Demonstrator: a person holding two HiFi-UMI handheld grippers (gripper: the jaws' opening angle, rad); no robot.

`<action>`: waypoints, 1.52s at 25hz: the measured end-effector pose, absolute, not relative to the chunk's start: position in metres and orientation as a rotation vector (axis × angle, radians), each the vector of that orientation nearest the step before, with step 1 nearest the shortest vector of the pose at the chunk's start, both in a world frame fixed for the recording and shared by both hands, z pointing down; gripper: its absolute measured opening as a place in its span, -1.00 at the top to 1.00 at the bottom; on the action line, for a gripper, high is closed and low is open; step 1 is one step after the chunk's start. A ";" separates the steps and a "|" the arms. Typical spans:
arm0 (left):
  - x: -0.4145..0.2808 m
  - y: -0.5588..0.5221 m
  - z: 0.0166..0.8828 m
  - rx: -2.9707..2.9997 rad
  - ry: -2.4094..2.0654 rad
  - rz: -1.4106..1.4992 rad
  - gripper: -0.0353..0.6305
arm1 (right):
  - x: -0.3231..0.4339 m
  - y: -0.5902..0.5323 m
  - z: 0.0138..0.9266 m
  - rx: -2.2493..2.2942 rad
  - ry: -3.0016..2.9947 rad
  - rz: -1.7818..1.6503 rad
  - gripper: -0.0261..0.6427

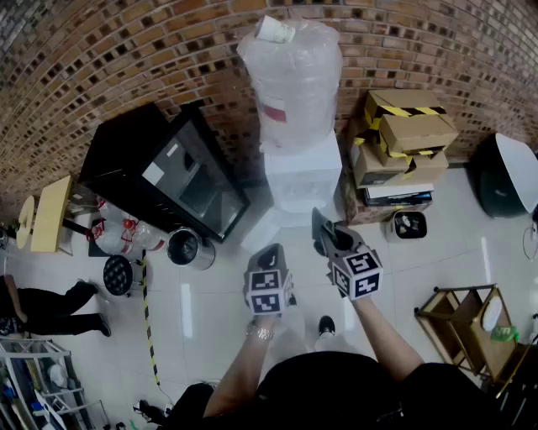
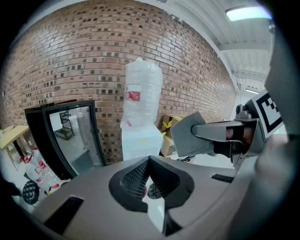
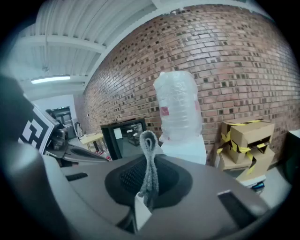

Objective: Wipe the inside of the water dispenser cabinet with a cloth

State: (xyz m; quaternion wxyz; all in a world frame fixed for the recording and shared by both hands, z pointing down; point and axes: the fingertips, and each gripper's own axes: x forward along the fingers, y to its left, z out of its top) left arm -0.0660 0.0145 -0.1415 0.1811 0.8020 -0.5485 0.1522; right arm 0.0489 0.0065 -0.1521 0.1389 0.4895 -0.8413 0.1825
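Pinching grey cloth [image 3: 148, 154], right tool [image 3: 147, 187]; red bottle label [image 2: 133, 95]

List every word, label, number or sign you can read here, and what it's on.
No text reads clearly.
Red label on the water bottle: too blurred.
White sticker on the glass door: too small.
White tag on the cloth: no print shows.
Square markers: patterns only, no letters.

Red-brick wall [image 1: 126, 50] at back. Glossy white tile floor [image 1: 210, 311]. Black glass-door cabinet [image 1: 168, 172] at left; taped cardboard boxes [image 1: 403, 138] stacked at right. Wooden rack [image 1: 462, 323] nearer. Ceiling strip light [image 2: 248, 13] lit.
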 end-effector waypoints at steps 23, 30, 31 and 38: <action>-0.069 -0.153 0.208 2.189 -1.547 0.504 0.89 | 0.037 -0.154 0.275 1.094 -2.484 0.538 0.86; -0.059 -0.186 0.363 2.296 -1.495 0.551 0.89 | 0.030 -0.188 0.496 1.133 -2.434 0.637 0.86; -0.058 -0.191 0.379 2.314 -1.491 0.556 0.89 | 0.029 -0.199 0.521 1.151 -2.437 0.642 0.86; -0.034 -0.219 0.479 2.425 -1.451 0.550 0.89 | 0.008 -0.287 0.633 1.232 -2.488 0.546 0.86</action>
